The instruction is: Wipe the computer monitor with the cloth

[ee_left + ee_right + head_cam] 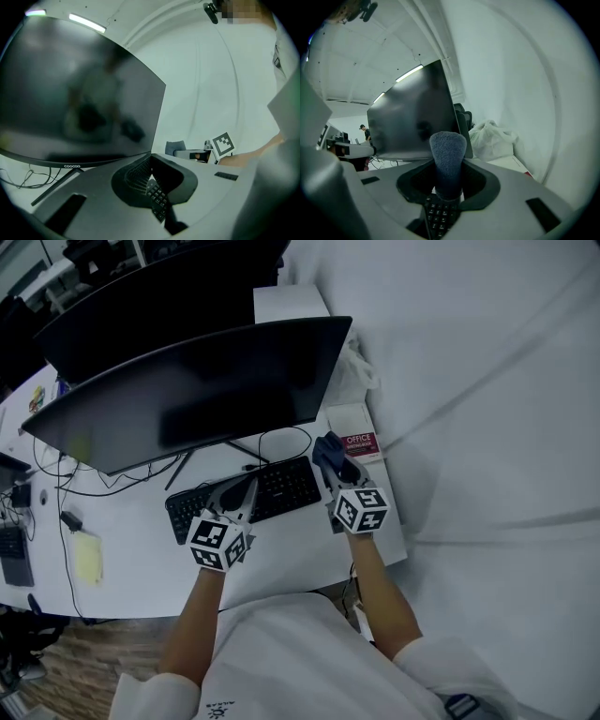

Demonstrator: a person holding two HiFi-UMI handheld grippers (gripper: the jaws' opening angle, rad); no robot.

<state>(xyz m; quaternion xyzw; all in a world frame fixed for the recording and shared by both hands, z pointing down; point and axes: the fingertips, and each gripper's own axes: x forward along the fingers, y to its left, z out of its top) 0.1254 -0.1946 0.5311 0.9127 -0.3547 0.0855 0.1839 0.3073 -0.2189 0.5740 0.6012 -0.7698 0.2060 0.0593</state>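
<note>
While both claws hang over the near side of the white table [141,549], the right claw [448,185] is shut tight on a blue-grey cloth [447,150], and the cloth sticks up out of it like a thumb. The left claw [151,164] is shut too, with its two jaws pressed together and nothing between them. Both claws are above the black keyboard [286,486], the left one over its middle and the right one at its right end. The big dark monitor [206,395] stands behind the keyboard, and the cloth is near its lower right corner but not touching the screen. A white plastic bag [354,371] lies beside the monitor on the right, and a red and white book [361,443] lies just beside the cloth
</note>
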